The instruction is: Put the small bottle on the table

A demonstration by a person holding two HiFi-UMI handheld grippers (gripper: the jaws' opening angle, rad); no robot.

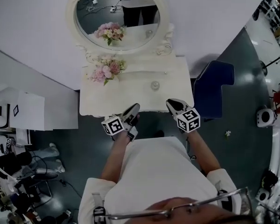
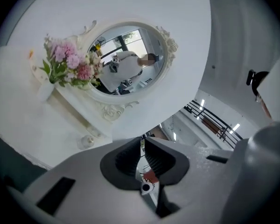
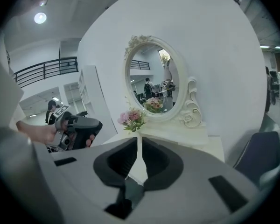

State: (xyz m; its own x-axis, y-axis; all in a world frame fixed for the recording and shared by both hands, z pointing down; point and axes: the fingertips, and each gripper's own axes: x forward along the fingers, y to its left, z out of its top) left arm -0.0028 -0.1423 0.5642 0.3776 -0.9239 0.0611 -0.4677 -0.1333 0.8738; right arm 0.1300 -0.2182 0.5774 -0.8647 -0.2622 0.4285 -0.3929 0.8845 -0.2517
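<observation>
Small bottle upright on table: looks like clear glass, likely light, slick, breakable; best taken low across body. Left gripper, right gripper: jaws together, empty.

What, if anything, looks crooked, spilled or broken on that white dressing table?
Nothing stands out. The flowers stand upright by the oval mirror, and the small bottle sits on the dressing table with no spill around it. The left hand-held gripper and right hand-held gripper are shut, empty.
</observation>
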